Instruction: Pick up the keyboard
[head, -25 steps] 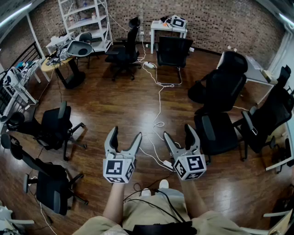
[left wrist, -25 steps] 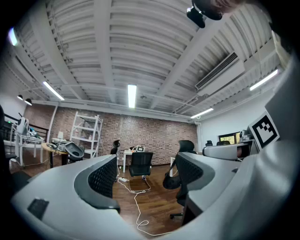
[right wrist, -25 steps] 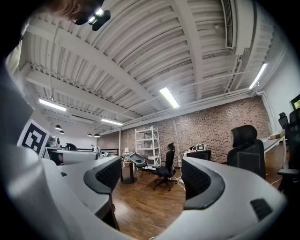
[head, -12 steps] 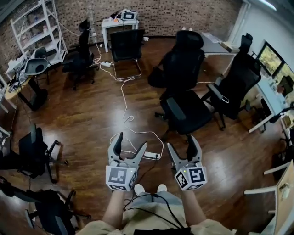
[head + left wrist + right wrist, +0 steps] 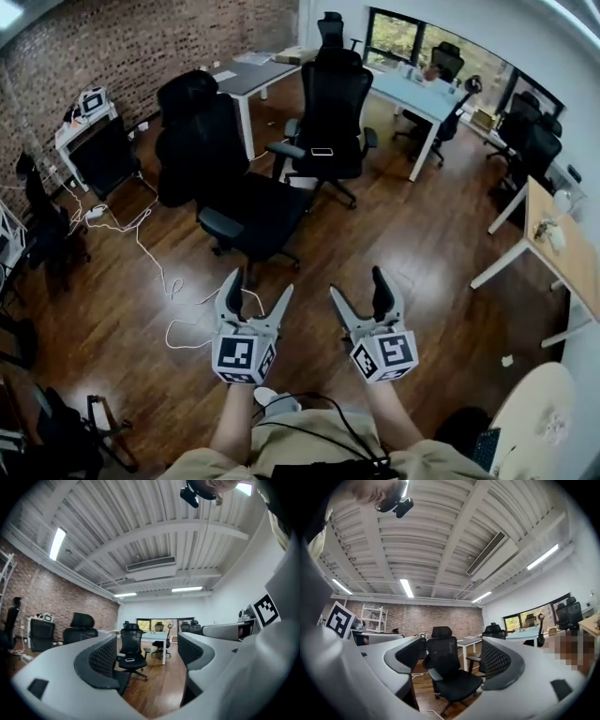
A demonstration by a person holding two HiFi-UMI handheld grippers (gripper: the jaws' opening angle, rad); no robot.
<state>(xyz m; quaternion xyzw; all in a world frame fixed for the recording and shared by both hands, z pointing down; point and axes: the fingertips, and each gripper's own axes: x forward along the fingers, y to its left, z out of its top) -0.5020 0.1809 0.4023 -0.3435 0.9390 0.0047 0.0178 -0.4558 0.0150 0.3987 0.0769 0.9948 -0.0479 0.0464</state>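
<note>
1. The view is swinging right. A second ago I was facing the brick wall with the shelving. Now I'm looking at the white worktop [image 5: 412, 94] by the windows, with a wooden worktop [image 5: 562, 262] at the right edge.
2. Meaning: I'm judging that I'm turning to search, not approaching yet. The pick-up is not started.
3. Left tool [image 5: 258, 286] and right tool [image 5: 359, 286] are staying out in front of me, side by side. Both have jaws spread wide with nothing between them; each gripper view is showing only distant chairs through the gap.
4. Keyboard: I'm not making it out on any worktop. A dark flat thing [image 5: 485, 448] is showing at bottom right, just beside the round worktop [image 5: 539, 412]. It's too small to tell whether that's it.
5. In the way: black office chairs [image 5: 248, 202] are standing directly ahead, between me and the white worktop. A white cable [image 5: 155, 267] is trailing over the wooden floor [image 5: 422, 234] at my left front. I'm judging that the route right, towards the wooden worktop, is more open.
</note>
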